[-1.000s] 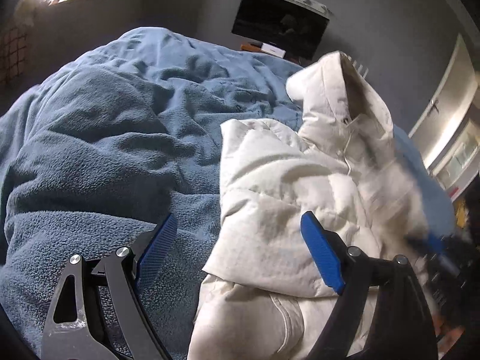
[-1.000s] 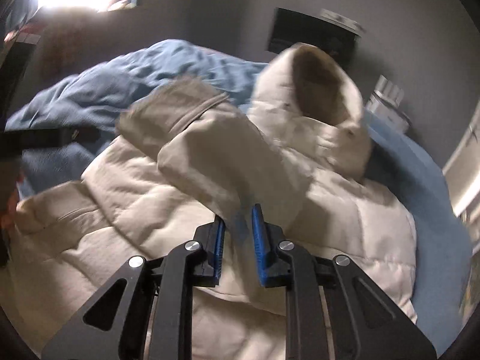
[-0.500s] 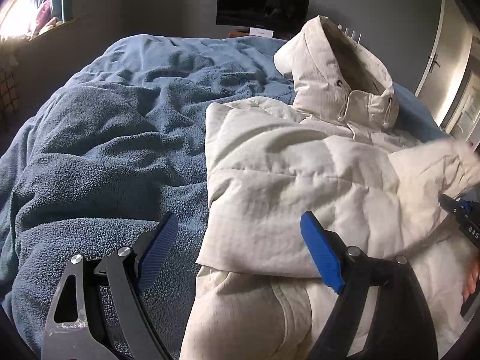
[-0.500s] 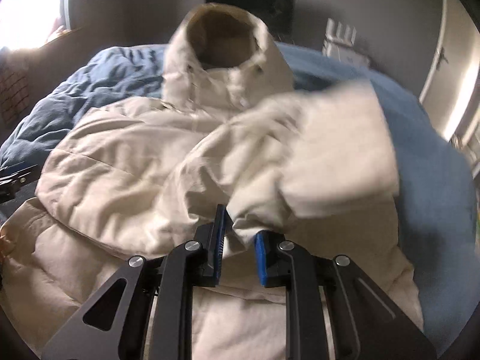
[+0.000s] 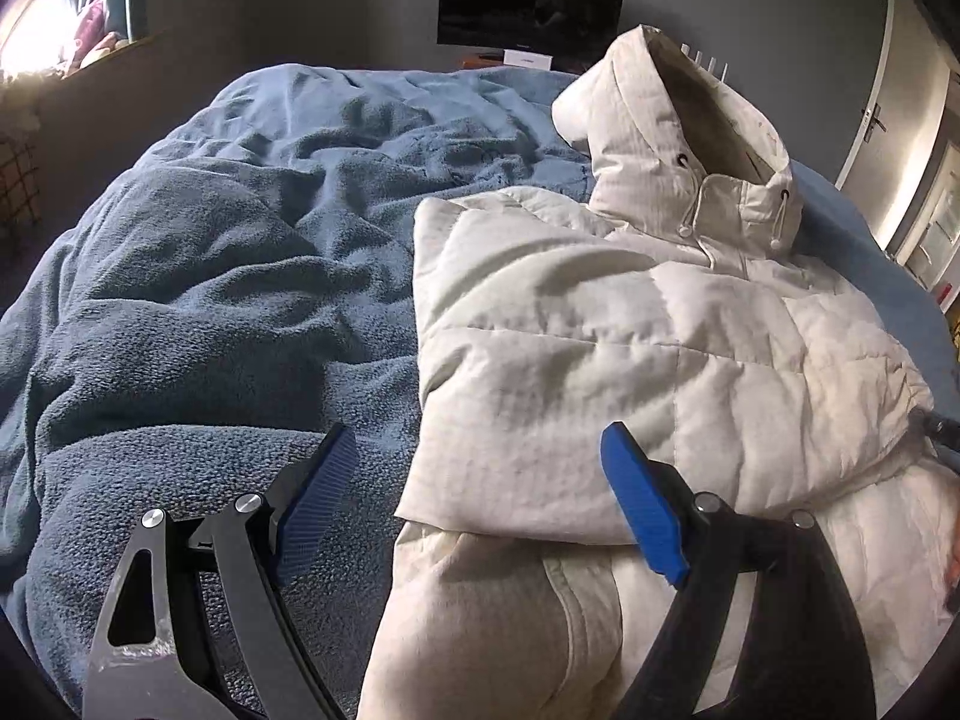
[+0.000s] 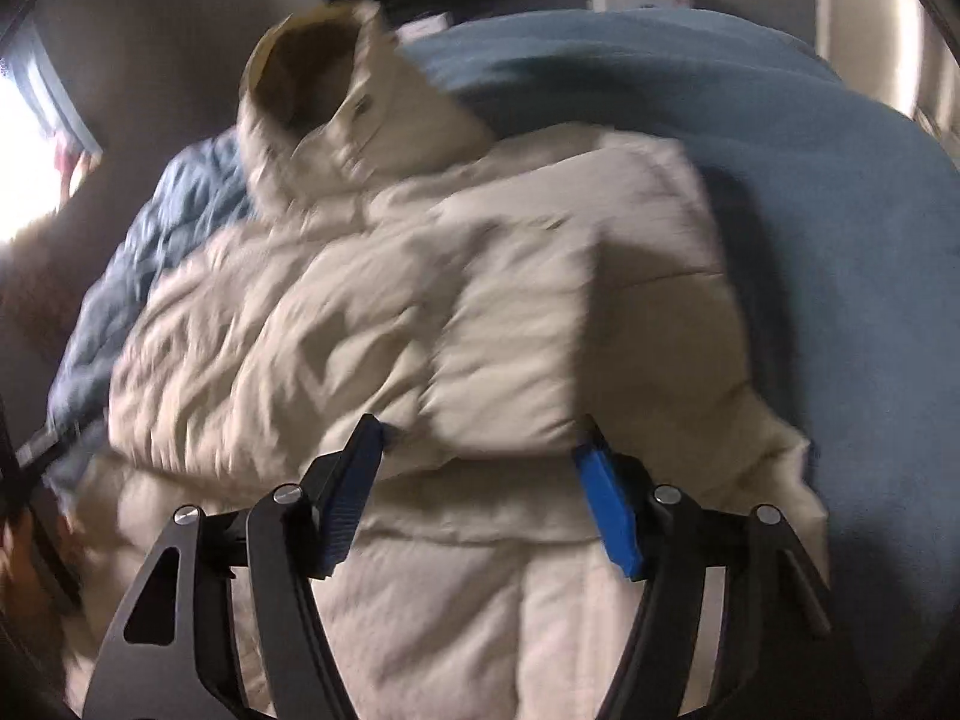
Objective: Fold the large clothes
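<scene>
1. Since a second ago, the sleeve [image 6: 510,324] of the white puffer jacket [image 5: 630,348] has been carried across from the left half of the garment and laid over its right side; the right gripper [image 6: 480,492], then clamped on that sleeve, has just been opening.
2. Left wrist view: the jacket is seen spread on a blue fleece blanket [image 5: 198,300] covering a bed, with its hood [image 5: 678,138] standing up toward the far wall, where a dark screen [image 5: 528,0] is mounted.
3. The left gripper [image 5: 480,510] is held wide apart above the jacket's lower edge. Nothing is gripped: one blue pad [image 5: 312,504] is seen over the blanket, the other over the white fabric.
4. A dark tip of the right gripper is glimpsed at the right edge, beside the folded sleeve's cuff.
5. Right wrist view, blurred: the right gripper's jaws are parted, with the sleeve's cuff end lying between the pads. Whether the pads touch it cannot be told.
6. A door [image 5: 870,114] is seen on the right.
</scene>
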